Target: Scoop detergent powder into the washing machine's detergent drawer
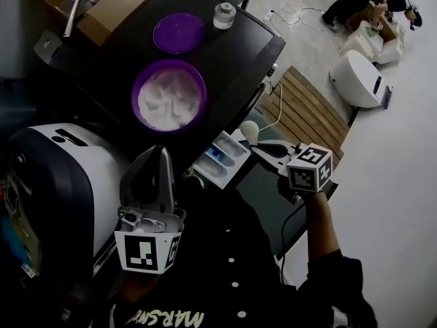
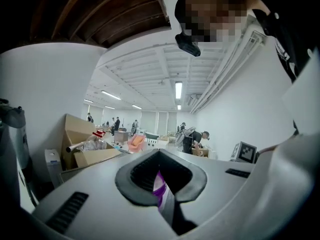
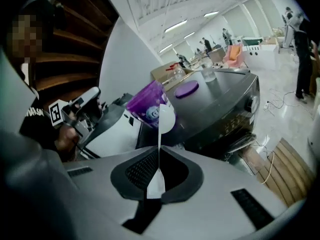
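Note:
A purple tub (image 1: pixel 169 96) full of white powder stands open on the black washing machine top (image 1: pixel 246 43), its purple lid (image 1: pixel 179 33) lying behind it. The detergent drawer (image 1: pixel 220 157) is pulled out at the machine's front. My right gripper (image 1: pixel 265 147) is shut on the handle of a white spoon (image 1: pixel 250 131), whose bowl hangs just right of the drawer. In the right gripper view the spoon (image 3: pixel 164 118) stands in front of the tub (image 3: pixel 146 103). My left gripper (image 1: pixel 162 154) rests below the tub, jaws shut on nothing, with purple showing beyond them (image 2: pixel 161 181).
A small clear cup (image 1: pixel 224 15) sits at the back of the machine top. A cardboard box (image 1: pixel 61 2) is at the far left. A white and dark rounded appliance (image 1: pixel 54 183) stands beside my left gripper. Wooden slats (image 1: pixel 307 111) and a white device (image 1: pixel 358 79) lie on the floor.

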